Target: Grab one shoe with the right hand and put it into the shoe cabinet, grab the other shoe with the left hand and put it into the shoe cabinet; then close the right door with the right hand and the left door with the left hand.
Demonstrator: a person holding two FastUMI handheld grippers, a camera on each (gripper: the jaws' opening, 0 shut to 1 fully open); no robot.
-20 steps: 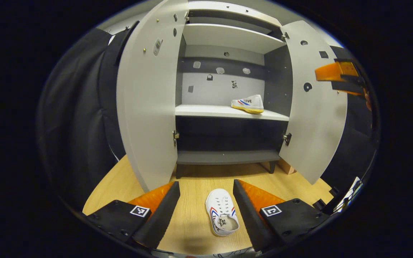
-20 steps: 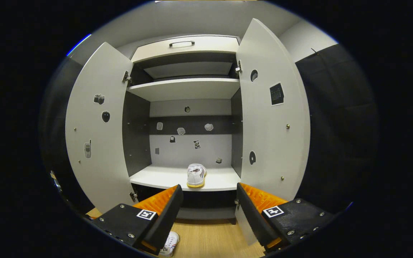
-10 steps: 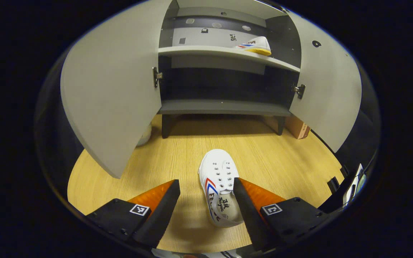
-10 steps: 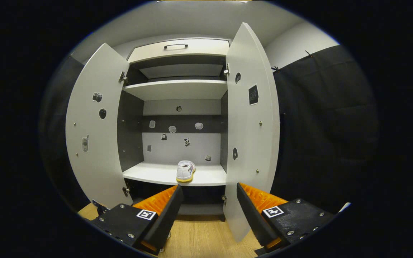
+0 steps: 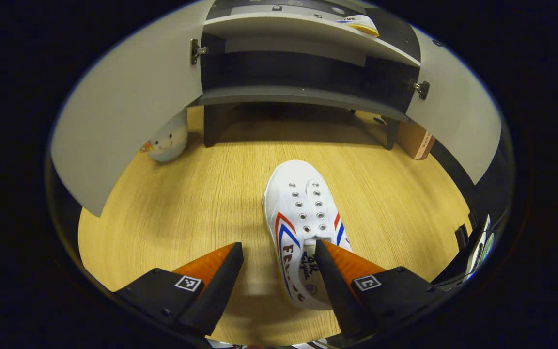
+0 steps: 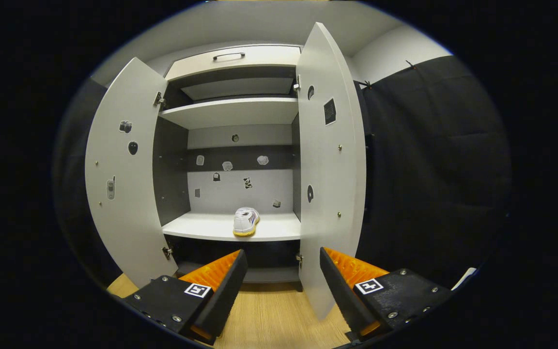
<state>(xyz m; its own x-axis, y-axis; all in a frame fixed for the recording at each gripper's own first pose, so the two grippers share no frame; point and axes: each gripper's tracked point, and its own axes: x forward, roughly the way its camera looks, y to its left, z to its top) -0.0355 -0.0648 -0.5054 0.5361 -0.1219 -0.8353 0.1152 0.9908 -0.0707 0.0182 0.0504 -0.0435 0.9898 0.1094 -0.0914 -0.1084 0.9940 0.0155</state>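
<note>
Shoe (image 5: 303, 228) on floor | left tongs (image 5: 279, 278) spread | plush toy (image 5: 165, 140) behind left door (image 5: 129, 106)

White shoe (image 5: 303, 228) with red and blue side stripes, laceless eyelets: lies upright on wooden floor (image 5: 172, 213) in front of shoe cabinet (image 6: 233, 111), toe toward cabinet, heel near.
Second white shoe (image 6: 245, 221), yellowish sole: sits upright on cabinet's middle shelf (image 6: 211, 228), right of centre, heel end facing out.
Cabinet grey-white, dark interior.
Left door (image 6: 119, 194) and right door (image 6: 330, 194) both swung wide open.
</note>
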